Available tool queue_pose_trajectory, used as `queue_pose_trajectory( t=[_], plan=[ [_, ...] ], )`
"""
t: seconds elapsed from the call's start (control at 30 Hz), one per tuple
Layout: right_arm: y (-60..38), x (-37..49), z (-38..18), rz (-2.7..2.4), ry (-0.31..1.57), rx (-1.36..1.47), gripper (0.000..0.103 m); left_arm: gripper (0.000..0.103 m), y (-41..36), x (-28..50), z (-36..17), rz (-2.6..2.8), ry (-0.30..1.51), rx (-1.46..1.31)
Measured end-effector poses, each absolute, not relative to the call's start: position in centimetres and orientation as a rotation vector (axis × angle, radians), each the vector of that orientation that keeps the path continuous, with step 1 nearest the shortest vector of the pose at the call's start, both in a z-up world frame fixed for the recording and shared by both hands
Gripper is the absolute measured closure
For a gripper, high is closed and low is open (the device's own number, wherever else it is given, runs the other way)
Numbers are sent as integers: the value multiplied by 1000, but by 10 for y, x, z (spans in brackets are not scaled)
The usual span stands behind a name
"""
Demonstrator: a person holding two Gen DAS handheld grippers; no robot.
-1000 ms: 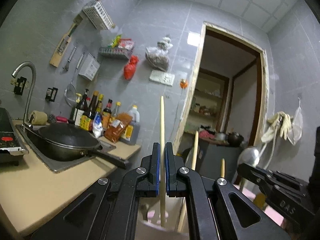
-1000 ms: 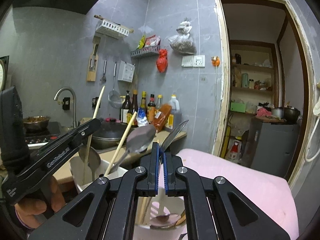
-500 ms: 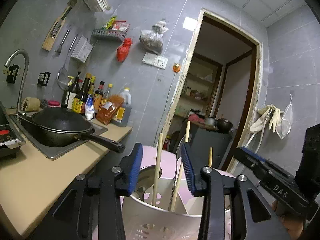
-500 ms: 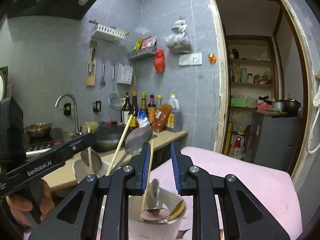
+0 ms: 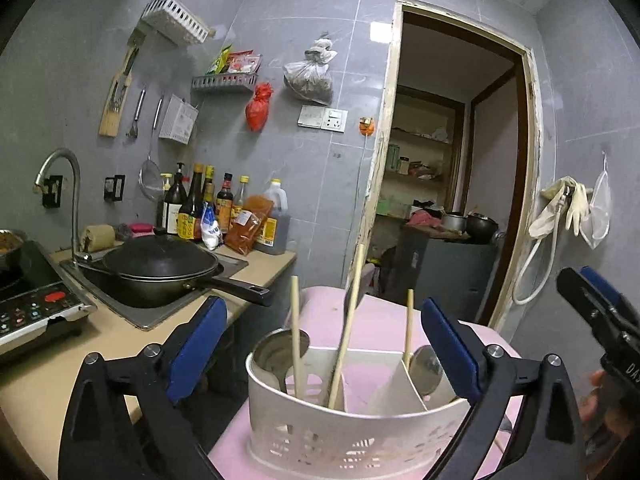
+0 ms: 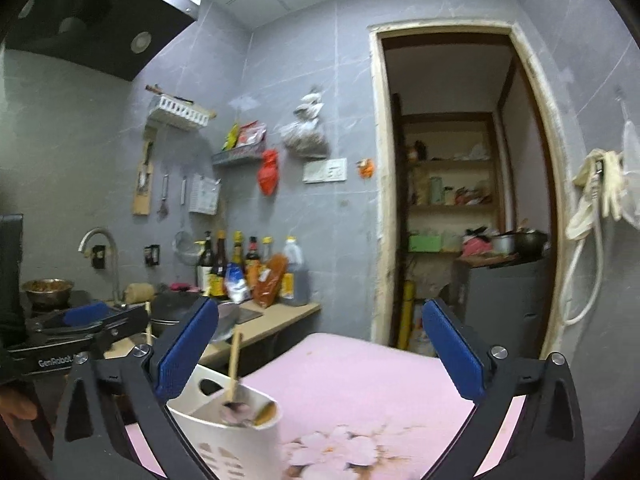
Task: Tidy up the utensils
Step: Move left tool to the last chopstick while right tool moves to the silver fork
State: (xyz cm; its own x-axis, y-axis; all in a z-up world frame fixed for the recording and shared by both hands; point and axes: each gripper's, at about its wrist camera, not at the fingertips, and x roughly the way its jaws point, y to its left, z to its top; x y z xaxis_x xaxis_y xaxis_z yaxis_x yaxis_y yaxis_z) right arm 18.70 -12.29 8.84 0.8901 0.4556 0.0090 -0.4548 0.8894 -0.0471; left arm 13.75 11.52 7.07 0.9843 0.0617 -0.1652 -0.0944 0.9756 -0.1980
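Note:
A white slotted utensil caddy [image 5: 352, 420] stands on the pink table [image 5: 384, 316]. It holds wooden chopsticks [image 5: 347, 320] and metal spoons [image 5: 427, 364] in separate compartments. My left gripper [image 5: 322, 336] is just in front of it with its jaws opening wide; the chopsticks rise in the gap, untouched by either pad. My right gripper [image 6: 320, 344] is also opening, with nothing between its fingers. The caddy [image 6: 236, 440] sits low by its left finger, a chopstick [image 6: 234, 364] and spoon bowls showing inside. Each gripper shows at the edge of the other's view.
A black wok [image 5: 160, 268] sits in the sink on the counter at left, beside an induction cooker [image 5: 32, 308] and a row of sauce bottles [image 5: 216, 208]. An open doorway [image 6: 460, 200] lies behind the pink table [image 6: 360, 376]. A hose and gloves hang at right.
Both grippers went from shut on a utensil to wide open. The released chopstick now stands in the caddy. Both grippers drew back from the caddy and rose a little.

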Motion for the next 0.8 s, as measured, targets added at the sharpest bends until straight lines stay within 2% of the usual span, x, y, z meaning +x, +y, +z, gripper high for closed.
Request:
queue_pose_trajectory(
  t=[0.43,0.8],
  plan=[
    [-186,168,71,322,13,-120,0,7,55,121,56,69,156,-120],
    [-235,173,38,253,215,-179,0,7,8,126,40,-41,272,-30]
  ],
)
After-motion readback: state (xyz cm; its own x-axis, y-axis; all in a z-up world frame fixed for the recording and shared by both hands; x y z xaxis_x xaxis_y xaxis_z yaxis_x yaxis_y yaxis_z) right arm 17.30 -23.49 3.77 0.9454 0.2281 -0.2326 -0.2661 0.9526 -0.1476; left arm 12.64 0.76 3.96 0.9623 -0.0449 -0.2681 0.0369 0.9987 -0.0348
